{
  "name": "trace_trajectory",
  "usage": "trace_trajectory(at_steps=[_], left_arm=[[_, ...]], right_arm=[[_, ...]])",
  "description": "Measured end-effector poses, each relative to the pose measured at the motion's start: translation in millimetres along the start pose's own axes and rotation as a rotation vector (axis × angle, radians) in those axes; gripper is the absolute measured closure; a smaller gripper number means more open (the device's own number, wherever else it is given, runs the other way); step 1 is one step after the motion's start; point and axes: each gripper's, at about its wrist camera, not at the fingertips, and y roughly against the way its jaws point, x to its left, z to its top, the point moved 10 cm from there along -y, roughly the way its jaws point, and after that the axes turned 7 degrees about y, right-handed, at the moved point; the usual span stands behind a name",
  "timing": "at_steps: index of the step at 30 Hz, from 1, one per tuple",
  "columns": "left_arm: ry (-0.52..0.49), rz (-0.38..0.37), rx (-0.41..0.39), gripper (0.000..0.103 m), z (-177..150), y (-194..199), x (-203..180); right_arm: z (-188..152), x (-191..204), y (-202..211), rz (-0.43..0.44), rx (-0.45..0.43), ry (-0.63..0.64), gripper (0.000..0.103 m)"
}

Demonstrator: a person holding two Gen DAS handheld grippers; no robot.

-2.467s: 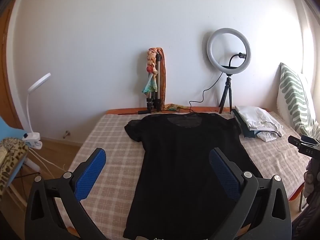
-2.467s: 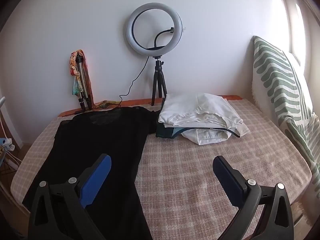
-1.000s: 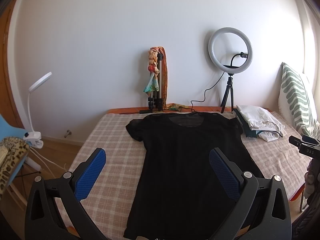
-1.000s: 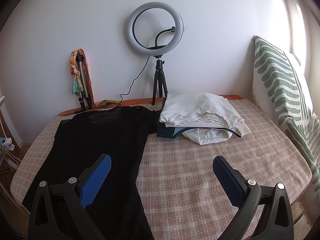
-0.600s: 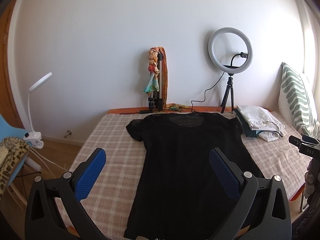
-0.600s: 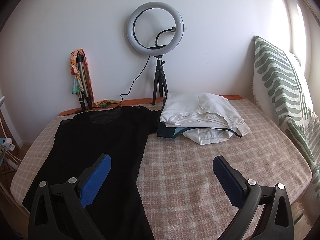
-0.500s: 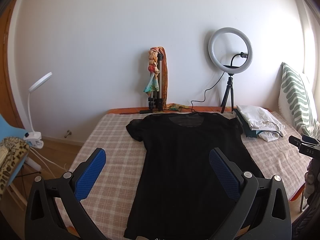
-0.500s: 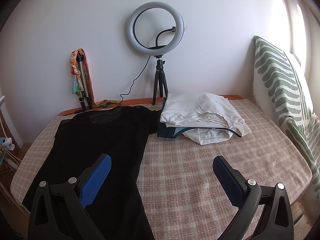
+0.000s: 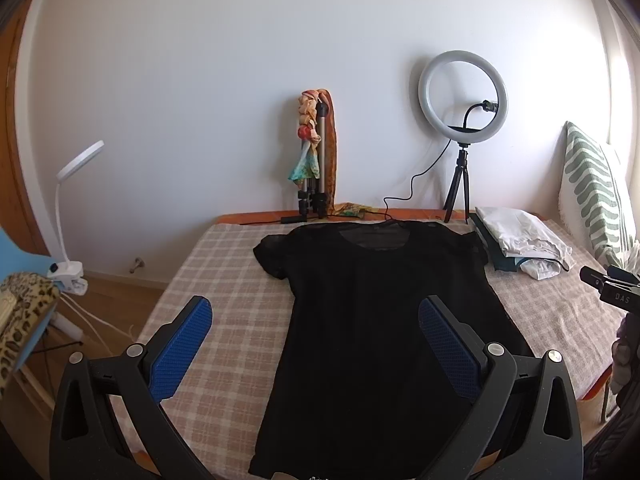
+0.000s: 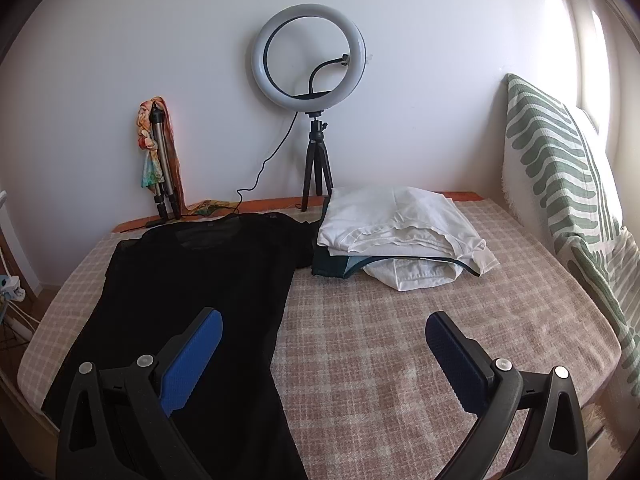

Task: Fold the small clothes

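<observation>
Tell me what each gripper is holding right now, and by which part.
Nothing is held. The left gripper and right gripper both hover with jaws wide open above the black T-shirt, which lies flat.

You see a bed with pink checked cover (image 10: 400,344); on it a flat black T-shirt (image 10: 192,280), and beside its right sleeve a stack of folded white clothes (image 10: 400,224).

One black T-shirt (image 9: 384,312) lies flat, one stack of folded clothes (image 10: 400,236) beside it, one ring light (image 10: 310,52), one folded tripod (image 9: 316,168), one striped pillow (image 10: 560,184), two grippers.
</observation>
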Motion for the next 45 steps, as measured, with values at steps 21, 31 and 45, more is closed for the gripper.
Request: trace_trajectory(at_steps=[21, 31, 45], left_arm=[[0.010, 0.030, 0.042, 0.000, -13, -12, 18], [0.067, 0.079, 0.128, 0.001, -55, -30, 69], [0.150, 0.054, 0.384, 0.022, -145, -57, 97]], right_arm=[[5, 9, -7, -0.008, 0.006, 0.016, 0.000], [24, 68, -27, 0.115, -0.001, 0.113, 0.000], [104, 237, -60, 0.407, -0.012, 0.310, 0.002]])
